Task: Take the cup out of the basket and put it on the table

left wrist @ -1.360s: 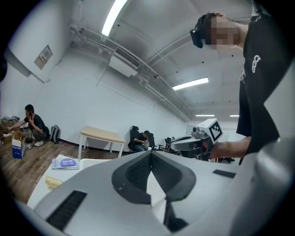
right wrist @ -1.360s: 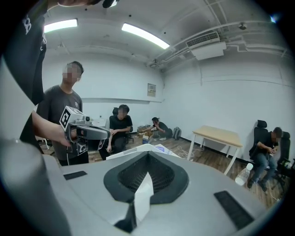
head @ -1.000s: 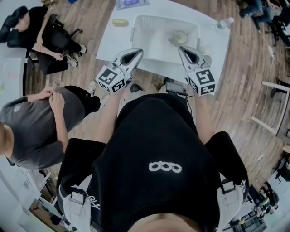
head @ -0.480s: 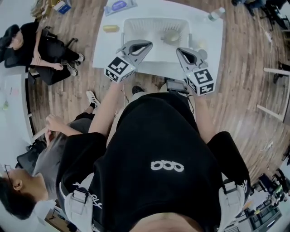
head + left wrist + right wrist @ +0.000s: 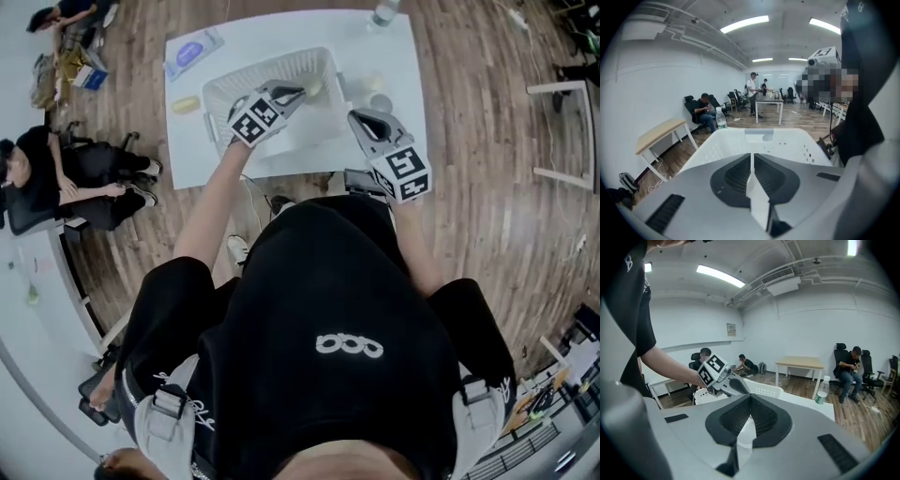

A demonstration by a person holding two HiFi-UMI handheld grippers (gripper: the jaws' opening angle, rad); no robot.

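Cup (image 5: 314, 87) sits in the far right corner of the basket (image 5: 214, 98) on the counter (image 5: 394, 56), just beyond the clenched left tongs (image 5: 296, 93), with the right tongs (image 5: 357, 115), also clenched and empty, farther off outside the rim.

We've got the white perforated basket (image 5: 322, 122) sitting on the white table (image 5: 394, 56), toward its left side. The pale cup (image 5: 313, 88) is inside it, at the far right end; we can't tell its pose.
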